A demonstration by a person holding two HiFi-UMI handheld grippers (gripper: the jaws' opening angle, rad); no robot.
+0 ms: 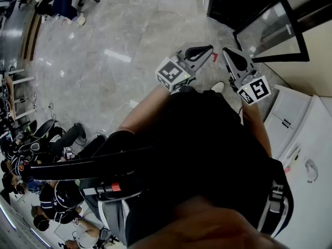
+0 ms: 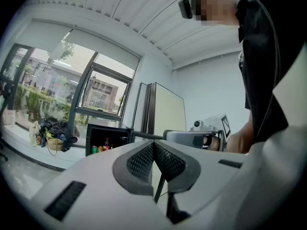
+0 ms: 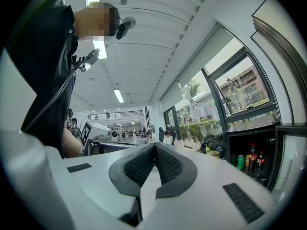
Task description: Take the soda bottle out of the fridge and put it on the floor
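The small black fridge (image 2: 103, 137) stands open by the window. On its shelf are a dark soda bottle (image 2: 106, 144) with a red label and a green can (image 2: 94, 149). In the right gripper view the fridge (image 3: 249, 133) is at the right edge, holding the soda bottle (image 3: 252, 158), a second dark bottle (image 3: 260, 160) and the green can (image 3: 240, 162). I hold both grippers at chest height, well short of the fridge. My left gripper (image 2: 153, 143) is shut and empty. My right gripper (image 3: 155, 145) is shut and empty too. From the head view both tips, left gripper (image 1: 210, 47) and right gripper (image 1: 226, 51), point toward the fridge (image 1: 233, 4).
The fridge's glass door (image 1: 275, 32) hangs open toward the right. A white cabinet (image 1: 306, 139) stands to my right. Grey marble floor (image 1: 129, 30) stretches ahead. Several seated people (image 1: 52, 191) and cables (image 1: 122, 108) are at the lower left. Bags (image 2: 53, 133) lie under the window.
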